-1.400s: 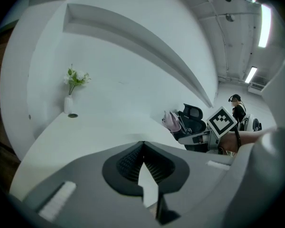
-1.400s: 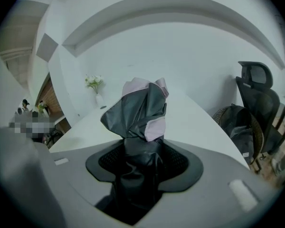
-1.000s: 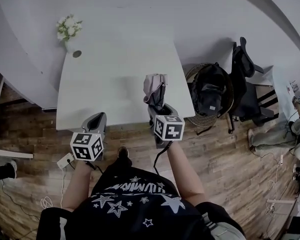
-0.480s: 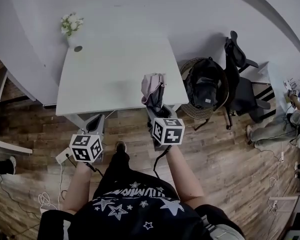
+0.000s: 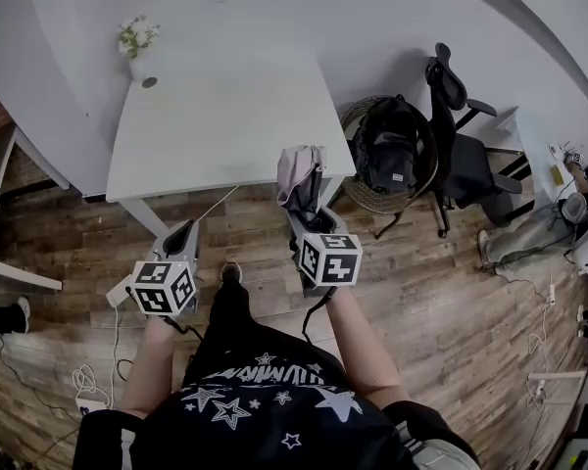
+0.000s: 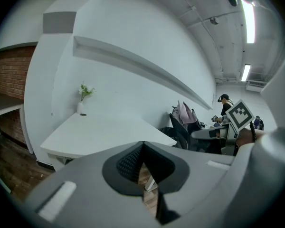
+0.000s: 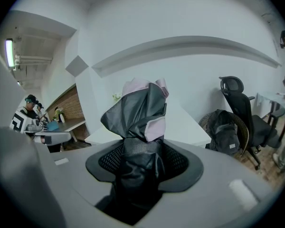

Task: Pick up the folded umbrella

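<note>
- The folded umbrella [image 5: 302, 177], a bunched bundle of black fabric with pale pink panels, is up off any surface, carried in my right tongs [image 5: 310, 213].
- In the right gripper view the folded umbrella [image 7: 140, 122] fills the gap between the two grey jaws. The black mesh pads of the right tongs [image 7: 142, 163] are clamped on its lower black part, and the pink-and-black top splays out above them.
- From the head view the umbrella points away from me. Its far end overlaps the near edge of the white rectangular worktop [image 5: 225, 125], close to the right corner, while the tongs themselves are over the brown wooden plank floor [image 5: 421, 282].
- My left tongs [image 5: 184, 235] hang over the floor just short of the worktop's near edge, well to the left of the umbrella.
- In the left gripper view the left tongs [image 6: 142, 161] are clenched with nothing in them. The pads meet at the tips, and only a sliver of floor shows below.
- At the worktop's far left corner stands a small white vase of white flowers [image 5: 137, 42].
- To the right of the worktop a black backpack [image 5: 387, 155] sits in a round wicker basket [image 5: 358, 196].
- Just beyond the basket is a black office chair [image 5: 461, 160].
- At the bottom of the head view is my black shirt printed with white stars [image 5: 265, 399].
</note>
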`<state>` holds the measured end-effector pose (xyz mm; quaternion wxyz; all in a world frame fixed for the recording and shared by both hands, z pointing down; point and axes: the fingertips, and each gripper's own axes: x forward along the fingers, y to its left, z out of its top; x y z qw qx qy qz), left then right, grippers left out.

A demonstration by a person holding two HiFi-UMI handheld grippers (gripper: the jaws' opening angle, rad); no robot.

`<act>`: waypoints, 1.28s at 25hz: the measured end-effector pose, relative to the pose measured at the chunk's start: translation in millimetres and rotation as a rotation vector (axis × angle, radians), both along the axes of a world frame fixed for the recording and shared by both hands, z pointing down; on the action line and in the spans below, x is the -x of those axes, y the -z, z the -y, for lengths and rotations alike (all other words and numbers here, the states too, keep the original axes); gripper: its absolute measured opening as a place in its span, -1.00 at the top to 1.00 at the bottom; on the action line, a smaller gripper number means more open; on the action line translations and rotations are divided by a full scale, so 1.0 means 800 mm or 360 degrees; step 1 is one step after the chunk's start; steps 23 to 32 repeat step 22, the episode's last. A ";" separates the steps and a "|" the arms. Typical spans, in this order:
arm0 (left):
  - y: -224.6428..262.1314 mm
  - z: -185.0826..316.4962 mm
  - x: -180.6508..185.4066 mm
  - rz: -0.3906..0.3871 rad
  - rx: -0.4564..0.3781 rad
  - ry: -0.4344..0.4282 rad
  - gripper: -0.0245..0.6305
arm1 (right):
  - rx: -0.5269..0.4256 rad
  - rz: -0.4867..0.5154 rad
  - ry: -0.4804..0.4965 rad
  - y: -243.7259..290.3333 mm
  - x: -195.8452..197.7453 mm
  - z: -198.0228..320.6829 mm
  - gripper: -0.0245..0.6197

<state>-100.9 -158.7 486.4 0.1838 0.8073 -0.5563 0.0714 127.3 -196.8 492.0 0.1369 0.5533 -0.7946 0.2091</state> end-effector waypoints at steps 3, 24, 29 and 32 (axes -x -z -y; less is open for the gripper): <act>0.001 -0.017 -0.007 0.0007 -0.0008 -0.0012 0.92 | -0.0005 -0.0002 0.0010 0.000 -0.004 -0.019 0.18; -0.005 -0.063 -0.006 0.0028 0.0002 -0.0010 0.92 | 0.0019 0.0003 0.0035 -0.019 -0.002 -0.069 0.19; -0.005 -0.063 -0.006 0.0028 0.0002 -0.0010 0.92 | 0.0019 0.0003 0.0035 -0.019 -0.002 -0.069 0.19; -0.005 -0.063 -0.006 0.0028 0.0002 -0.0010 0.92 | 0.0019 0.0003 0.0035 -0.019 -0.002 -0.069 0.19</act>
